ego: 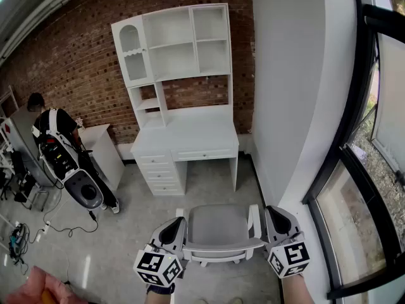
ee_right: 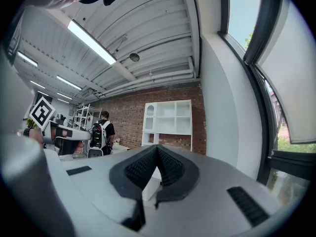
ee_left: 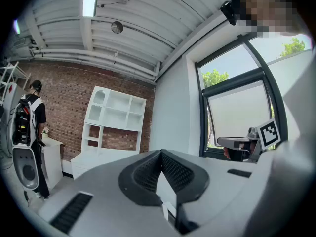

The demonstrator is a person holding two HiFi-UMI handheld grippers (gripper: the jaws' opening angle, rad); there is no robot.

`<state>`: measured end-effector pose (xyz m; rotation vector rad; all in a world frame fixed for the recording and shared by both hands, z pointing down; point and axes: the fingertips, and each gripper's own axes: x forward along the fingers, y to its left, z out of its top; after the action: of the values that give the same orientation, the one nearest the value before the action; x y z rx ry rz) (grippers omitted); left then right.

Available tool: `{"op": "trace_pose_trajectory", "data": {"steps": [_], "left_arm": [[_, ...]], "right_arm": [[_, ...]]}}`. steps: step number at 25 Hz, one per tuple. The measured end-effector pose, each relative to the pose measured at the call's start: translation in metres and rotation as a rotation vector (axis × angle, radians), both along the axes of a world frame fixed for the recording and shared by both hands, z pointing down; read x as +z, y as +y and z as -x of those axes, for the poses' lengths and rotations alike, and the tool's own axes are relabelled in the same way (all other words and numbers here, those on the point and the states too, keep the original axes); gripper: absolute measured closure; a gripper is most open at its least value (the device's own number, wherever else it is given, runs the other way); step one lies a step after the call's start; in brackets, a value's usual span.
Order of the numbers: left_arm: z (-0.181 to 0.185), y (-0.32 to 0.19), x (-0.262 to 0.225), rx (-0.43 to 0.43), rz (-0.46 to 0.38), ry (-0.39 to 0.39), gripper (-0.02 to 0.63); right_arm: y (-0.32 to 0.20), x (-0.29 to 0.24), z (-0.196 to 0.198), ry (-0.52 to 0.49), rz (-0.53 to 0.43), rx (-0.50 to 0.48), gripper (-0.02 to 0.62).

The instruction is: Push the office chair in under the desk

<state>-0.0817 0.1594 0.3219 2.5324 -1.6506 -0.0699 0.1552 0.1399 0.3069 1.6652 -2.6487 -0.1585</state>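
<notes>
In both gripper views, fingers (ee_left: 145,174) are pressed closed with nothing between them. The left gripper (ego: 175,228) and right gripper (ego: 276,219) flank the grey office chair (ego: 218,230), just beside its back. Chair stands on the floor (ego: 209,189) facing the white counter (ego: 190,135), apart from it, not under. A person (ego: 57,138) stands further left by the brick wall (ego: 76,49).

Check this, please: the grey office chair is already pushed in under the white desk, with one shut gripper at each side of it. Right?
Not under the desk: the head view shows the office chair standing apart from the white desk, floor between them. The left gripper and right gripper, both shut, do flank it.
</notes>
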Motion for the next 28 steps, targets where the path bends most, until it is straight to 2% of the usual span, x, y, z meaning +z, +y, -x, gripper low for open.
{"op": "trace_pose_trajectory", "data": {"steps": [9,14,20,28], "left_arm": [[-0.003,0.002,0.004,0.004,0.011,0.004,0.600],[-0.001,-0.002,0.018,-0.023,0.021,-0.008,0.600],[0.004,-0.006,0.065,-0.053,0.100,-0.009,0.600],[-0.002,0.009,0.119,-0.085,0.198,-0.023,0.600]], "right_arm": [[0.003,0.001,-0.003,0.001,0.001,0.009,0.594],[-0.003,0.017,-0.020,-0.057,0.050,0.039,0.592],[-0.002,0.046,-0.035,-0.088,0.110,0.047,0.592],[0.006,0.120,-0.052,-0.085,0.262,0.054,0.591]]}}
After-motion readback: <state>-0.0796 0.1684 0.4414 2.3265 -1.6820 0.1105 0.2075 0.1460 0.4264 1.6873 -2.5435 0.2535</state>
